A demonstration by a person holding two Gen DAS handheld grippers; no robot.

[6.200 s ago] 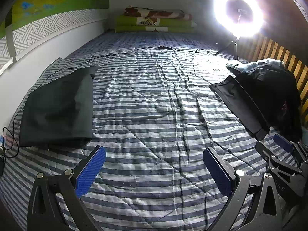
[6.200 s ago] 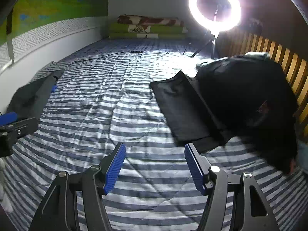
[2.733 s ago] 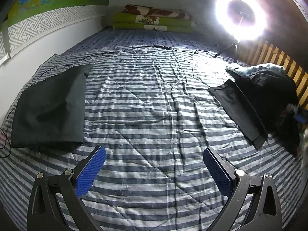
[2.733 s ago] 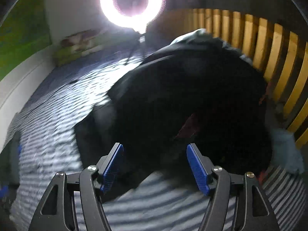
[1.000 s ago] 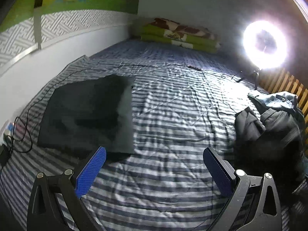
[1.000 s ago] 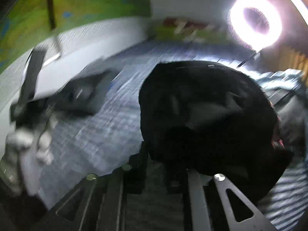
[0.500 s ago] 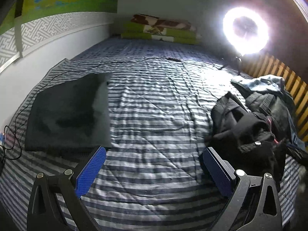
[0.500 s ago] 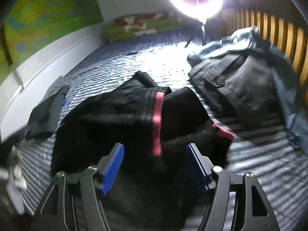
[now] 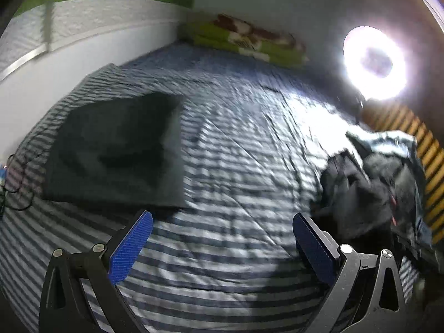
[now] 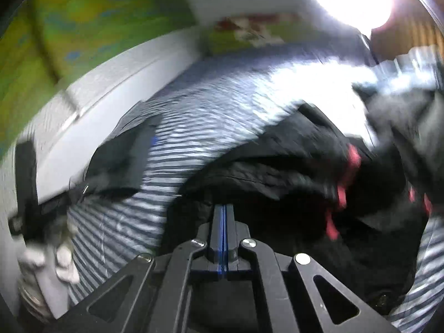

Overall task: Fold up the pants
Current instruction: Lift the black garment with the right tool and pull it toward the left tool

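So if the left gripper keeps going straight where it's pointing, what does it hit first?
Probably bare striped bedspread: the open left gripper aims between the folded dark pants and the black pile. Blur makes depth uncertain.

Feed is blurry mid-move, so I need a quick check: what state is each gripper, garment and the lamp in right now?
Left gripper: open, nothing between its pads, over bare striped bedding.
Right gripper: shut, black pants with red trim bunched around its tips; an actual pinch can't be confirmed.
Dark folded garment: lying flat near the wall.
Clothes pile: unfolded, heaped.
Ring light: on.
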